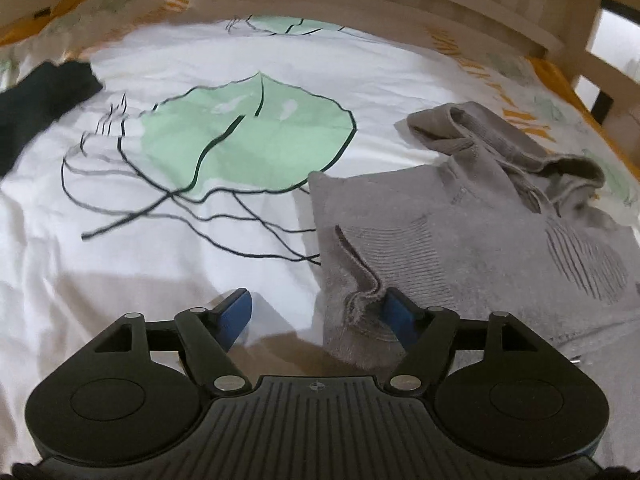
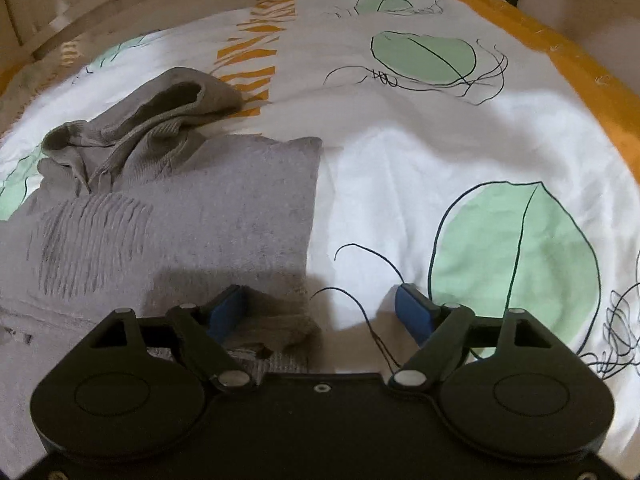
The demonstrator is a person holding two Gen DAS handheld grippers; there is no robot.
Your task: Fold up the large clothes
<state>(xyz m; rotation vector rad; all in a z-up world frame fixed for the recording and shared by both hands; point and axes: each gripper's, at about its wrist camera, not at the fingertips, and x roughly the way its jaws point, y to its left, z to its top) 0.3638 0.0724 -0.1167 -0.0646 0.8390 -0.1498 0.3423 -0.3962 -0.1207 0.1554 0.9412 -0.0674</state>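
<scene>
Both grippers released: left gripper (image 1: 316,314), right gripper (image 2: 320,308) at sweater (image 1: 460,240) hem corners, lower frame. Probably next: regrasp, fold upward.

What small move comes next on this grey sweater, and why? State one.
Probably lift both grippers clear, then go for the hood end. The left gripper and right gripper both stand open, pressing on nothing, at the near corners of the grey sweater, whose sides look folded in. The hood still lies bunched on the bedsheet.
</scene>
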